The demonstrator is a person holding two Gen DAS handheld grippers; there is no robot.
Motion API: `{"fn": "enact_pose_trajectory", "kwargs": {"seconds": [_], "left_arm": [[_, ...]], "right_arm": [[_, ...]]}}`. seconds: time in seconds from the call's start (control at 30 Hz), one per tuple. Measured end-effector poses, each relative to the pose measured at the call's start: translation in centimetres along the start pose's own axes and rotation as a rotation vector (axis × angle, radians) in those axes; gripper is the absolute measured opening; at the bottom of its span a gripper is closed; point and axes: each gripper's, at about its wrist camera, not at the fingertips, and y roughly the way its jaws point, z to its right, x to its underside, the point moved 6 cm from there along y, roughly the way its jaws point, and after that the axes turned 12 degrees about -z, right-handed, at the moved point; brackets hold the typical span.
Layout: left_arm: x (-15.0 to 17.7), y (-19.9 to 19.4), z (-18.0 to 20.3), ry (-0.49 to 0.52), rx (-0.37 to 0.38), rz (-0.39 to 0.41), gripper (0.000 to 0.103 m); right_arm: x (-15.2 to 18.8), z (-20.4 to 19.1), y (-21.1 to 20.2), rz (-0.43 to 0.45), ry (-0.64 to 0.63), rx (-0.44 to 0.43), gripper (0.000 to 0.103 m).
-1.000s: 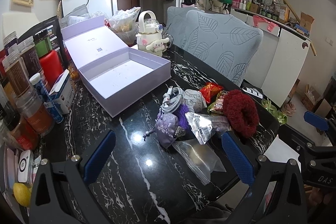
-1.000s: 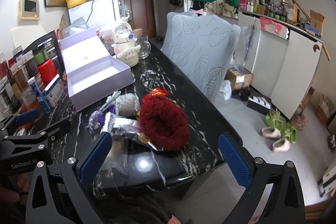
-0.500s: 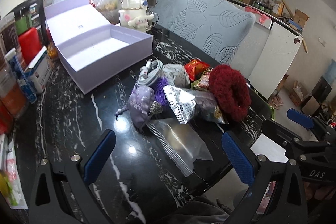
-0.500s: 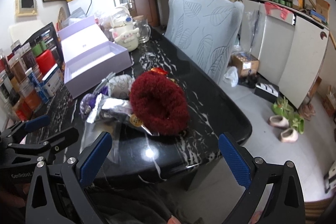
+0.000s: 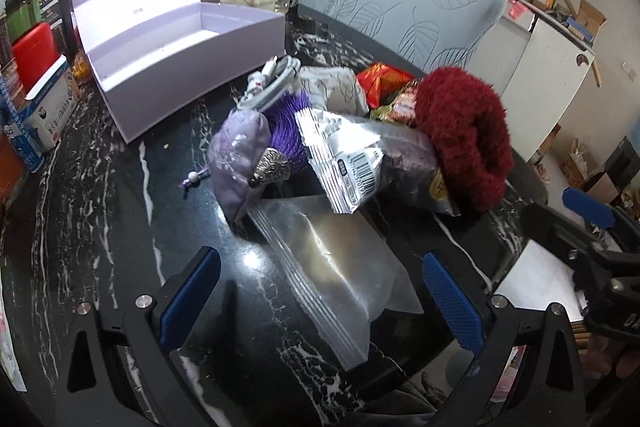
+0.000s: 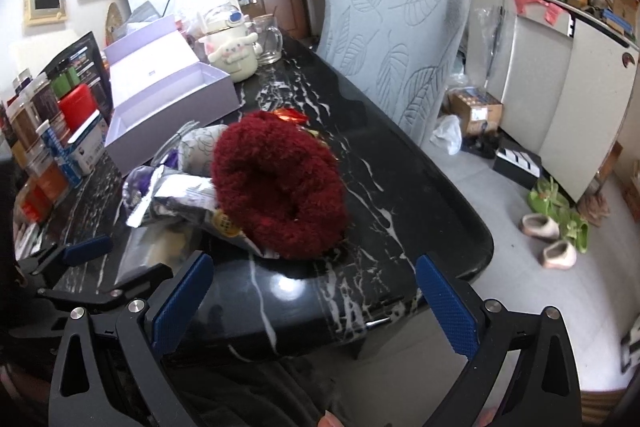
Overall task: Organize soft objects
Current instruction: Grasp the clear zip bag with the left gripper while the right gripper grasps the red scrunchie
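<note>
1. Red fuzzy scrunchie (image 6: 276, 183) tops the pile near the worktop (image 6: 400, 195) front edge.
2. Silver snack packet (image 5: 352, 155) shows a barcode; its digits are unreadable.
3. Left tool (image 5: 320, 299) and right tool (image 6: 312, 303) gape, released, over bare front edge.

The table (image 5: 120, 219) is glossy black marble with white veins. The red scrunchie (image 6: 280, 187) looks fuzzy and soft. The snack bag (image 5: 352, 159) is shiny foil, the box (image 5: 180, 39) matt lilac cardboard.
</note>
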Motion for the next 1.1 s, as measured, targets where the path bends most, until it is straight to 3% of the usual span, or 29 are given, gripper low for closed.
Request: {"fn": "enact_pose_trajectory", "kwargs": {"seconds": [0.13, 0.2, 0.3, 0.47, 0.67, 1.1], "left_arm": [[-0.2, 0.9, 0.0, -0.006, -0.017, -0.019, 0.102], [-0.3, 1.3, 0.0, -0.007, -0.024, -0.031, 0.095], [-0.4, 1.5, 0.1, -0.002, -0.044, -0.028, 0.083], [-0.6, 1.0, 0.3, 0.014, -0.026, -0.009, 0.049], [0.0, 0.1, 0.1, 0.018, 0.023, -0.010, 0.046], [-0.3, -4.0, -2.1, -0.037, -0.009, 0.091, 0.046]], "right_arm": [[-0.4, 0.6, 0.4, 0.000, 0.007, 0.002, 0.103], [-0.6, 0.7, 0.7, 0.001, 0.008, 0.004, 0.103], [-1.1, 1.0, 1.2, -0.002, 0.006, 0.003, 0.103], [-1.7, 0.9, 2.3, -0.013, -0.005, -0.013, 0.103], [-3.0, 0.4, 3.5, -0.008, -0.016, -0.061, 0.103], [-4.3, -1.9, 5.1, -0.008, -0.056, -0.169, 0.103]]}}
